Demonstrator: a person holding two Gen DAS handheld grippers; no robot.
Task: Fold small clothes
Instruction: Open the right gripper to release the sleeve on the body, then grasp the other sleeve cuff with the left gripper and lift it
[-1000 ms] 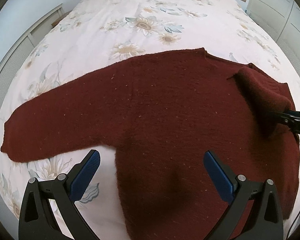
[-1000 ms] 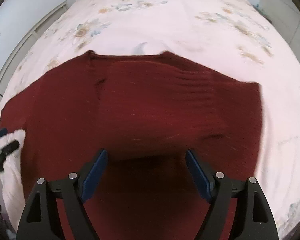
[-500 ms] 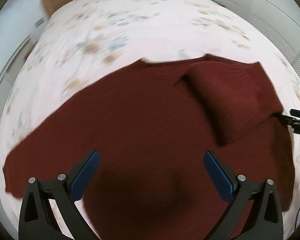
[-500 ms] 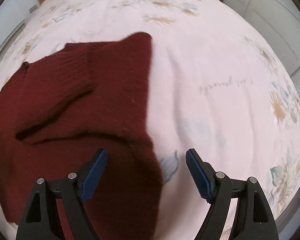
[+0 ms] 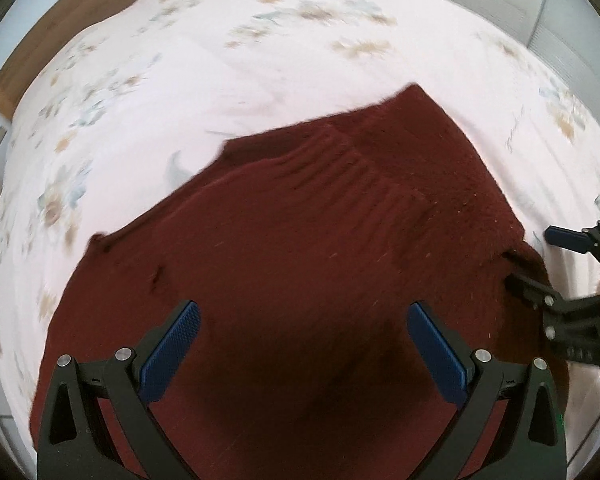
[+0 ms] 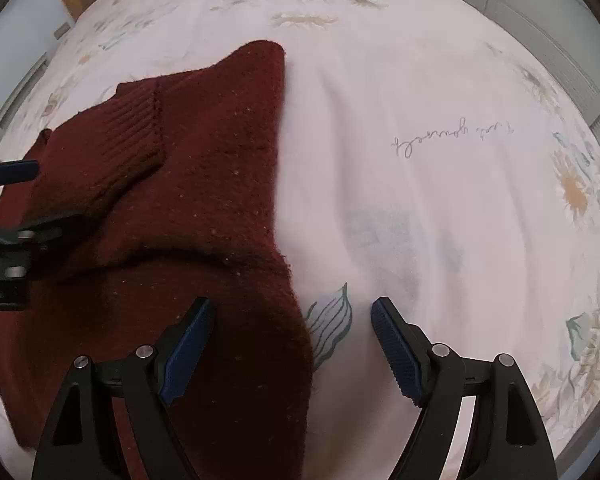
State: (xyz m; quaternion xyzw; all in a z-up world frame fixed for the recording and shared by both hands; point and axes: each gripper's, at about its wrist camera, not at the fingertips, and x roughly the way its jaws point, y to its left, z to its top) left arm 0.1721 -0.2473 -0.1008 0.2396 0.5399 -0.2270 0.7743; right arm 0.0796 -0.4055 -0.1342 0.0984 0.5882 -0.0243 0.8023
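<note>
A dark red knitted sweater point(image 5: 300, 240) lies flat on the bed, one sleeve with a ribbed cuff point(image 6: 116, 148) folded across its body. My left gripper point(image 5: 304, 320) is open and empty, hovering over the middle of the sweater. My right gripper point(image 6: 292, 320) is open and empty, straddling the sweater's right edge point(image 6: 288, 280), left finger over the knit, right finger over the sheet. The right gripper also shows at the right edge of the left wrist view point(image 5: 540, 260). The left gripper shows at the left edge of the right wrist view point(image 6: 8, 196).
The bed has a white duvet with pale flower prints point(image 6: 440, 160) spreading to the right of the sweater. A wooden headboard point(image 5: 52, 40) is at the far end. White cupboards point(image 6: 540, 20) stand beside the bed on the right.
My right gripper let go of the sleeve, laid over the body, and drew back to the sweater's right edge. My left gripper swung right over the sweater's middle.
</note>
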